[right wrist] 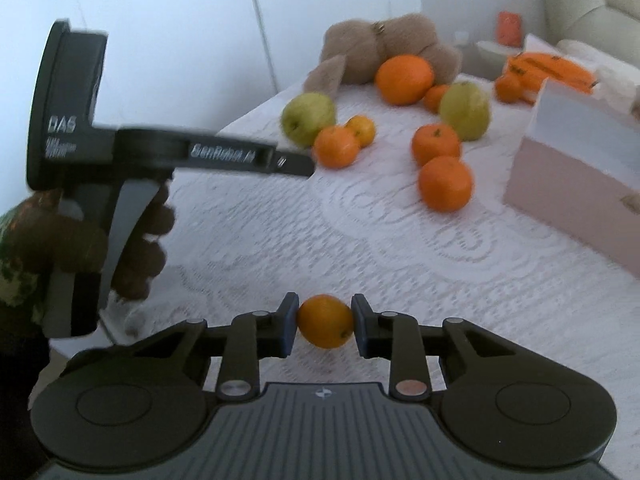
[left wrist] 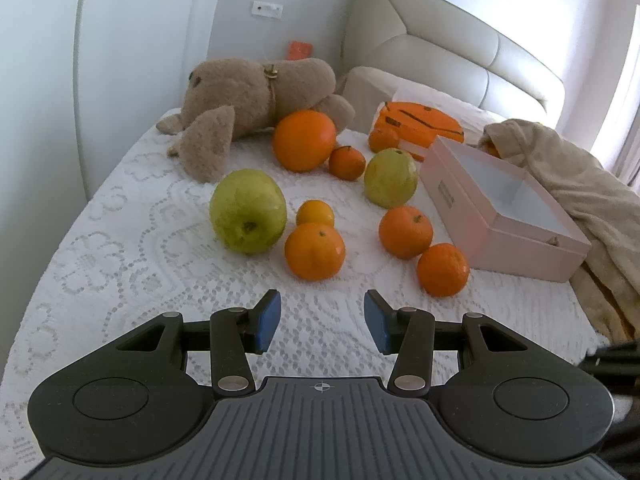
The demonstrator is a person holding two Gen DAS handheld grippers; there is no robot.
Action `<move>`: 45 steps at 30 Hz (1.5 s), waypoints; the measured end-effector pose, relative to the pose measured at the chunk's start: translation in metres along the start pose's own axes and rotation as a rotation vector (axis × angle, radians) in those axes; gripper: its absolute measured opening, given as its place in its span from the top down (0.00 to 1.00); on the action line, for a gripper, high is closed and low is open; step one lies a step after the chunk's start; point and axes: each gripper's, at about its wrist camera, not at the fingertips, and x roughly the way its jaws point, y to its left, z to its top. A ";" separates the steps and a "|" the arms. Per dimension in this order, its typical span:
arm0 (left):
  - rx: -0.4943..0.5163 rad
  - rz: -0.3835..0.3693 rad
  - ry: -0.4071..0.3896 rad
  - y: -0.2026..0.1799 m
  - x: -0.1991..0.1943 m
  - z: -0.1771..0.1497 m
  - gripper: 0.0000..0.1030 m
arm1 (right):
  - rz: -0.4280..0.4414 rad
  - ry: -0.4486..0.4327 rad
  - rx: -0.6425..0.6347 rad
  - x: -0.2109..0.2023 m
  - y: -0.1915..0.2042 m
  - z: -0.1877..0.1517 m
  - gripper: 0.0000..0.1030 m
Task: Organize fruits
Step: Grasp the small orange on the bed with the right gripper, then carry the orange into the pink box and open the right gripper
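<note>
From your left wrist view, your left gripper (left wrist: 322, 320) is hovering with its jaws partly apart and nothing between them, low over the lace bedspread (left wrist: 120, 240). The loose fruit is lying just ahead of it: a mandarin (left wrist: 315, 252) straight beyond the pads, a green apple (left wrist: 248, 212) to its left, and the open pink box (left wrist: 500, 216) sitting to the right and a little farther off.

From your right wrist view, your right gripper (right wrist: 325, 326) is clamping a small orange (right wrist: 325, 327), both pads pressing its sides, near the bed's front edge. The pink box (right wrist: 576, 176) is lying ahead and to the right of this hand, with two mandarins (right wrist: 445, 183) between. Your right hand is the nearer one to the box, so I judge the carry is going forward and rightward, over the box's near wall.
</note>
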 end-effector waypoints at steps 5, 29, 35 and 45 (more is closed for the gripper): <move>0.067 -0.043 0.002 -0.021 0.005 0.003 0.51 | -0.133 -0.056 0.041 -0.006 -0.025 0.009 0.73; 0.218 -0.016 0.044 -0.115 0.072 0.021 0.49 | -0.529 -0.102 0.278 -0.011 -0.127 -0.005 0.73; 0.200 -0.027 0.011 -0.113 0.081 0.024 0.48 | -0.525 -0.093 0.290 -0.007 -0.129 -0.005 0.73; 0.253 -0.018 0.010 -0.115 0.077 0.018 0.48 | -0.517 -0.079 0.284 -0.002 -0.127 -0.006 0.73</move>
